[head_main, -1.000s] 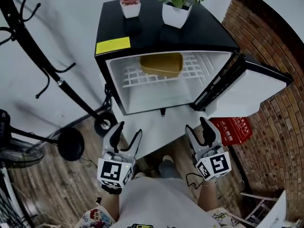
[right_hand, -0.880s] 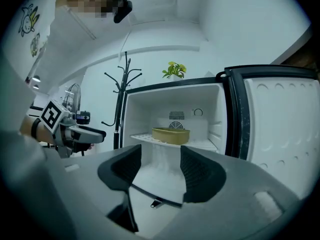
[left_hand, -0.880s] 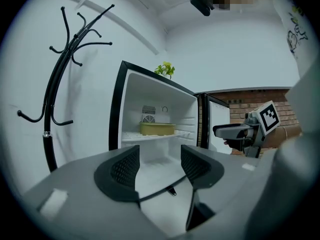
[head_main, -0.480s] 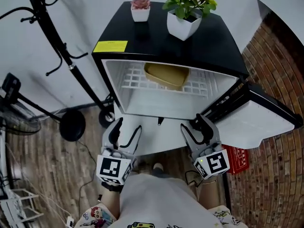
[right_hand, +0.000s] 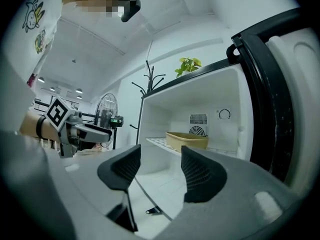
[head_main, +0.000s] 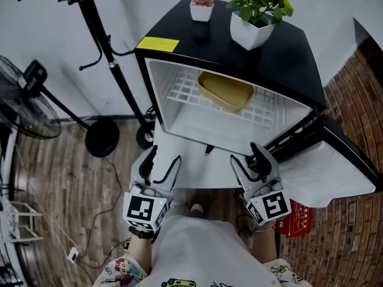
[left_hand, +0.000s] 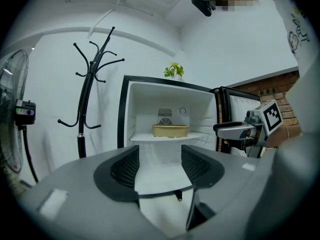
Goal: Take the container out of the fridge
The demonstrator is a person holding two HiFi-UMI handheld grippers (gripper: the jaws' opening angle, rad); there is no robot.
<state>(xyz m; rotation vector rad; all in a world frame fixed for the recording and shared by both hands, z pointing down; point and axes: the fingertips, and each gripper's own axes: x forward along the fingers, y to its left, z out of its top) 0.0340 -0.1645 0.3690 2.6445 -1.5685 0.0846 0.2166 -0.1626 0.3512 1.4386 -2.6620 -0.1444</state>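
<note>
A shallow tan container (head_main: 226, 92) rests on the white wire shelf inside the small black fridge (head_main: 281, 52), whose door (head_main: 335, 166) hangs open to the right. Both grippers are held level in front of the fridge opening, well short of the shelf. My left gripper (head_main: 161, 163) is open and empty, and the container (left_hand: 170, 130) shows straight ahead between its fingers. My right gripper (head_main: 247, 159) is open too. Its jaws have just been opening a little wider, with nothing between them. From the right gripper view the container (right_hand: 187, 140) lies ahead and slightly right.
Two potted plants (head_main: 257, 14) (head_main: 202, 5) stand on the fridge top. A black coat rack (head_main: 114, 70) and a fan (head_main: 24, 100) stand at the left. A red box (head_main: 296, 217) lies on the wooden floor under the door, and a brick wall runs along the right.
The head view has swung, so the fridge now sits further right and the fan has come into view. Both grippers have turned with it. The container has not moved.
</note>
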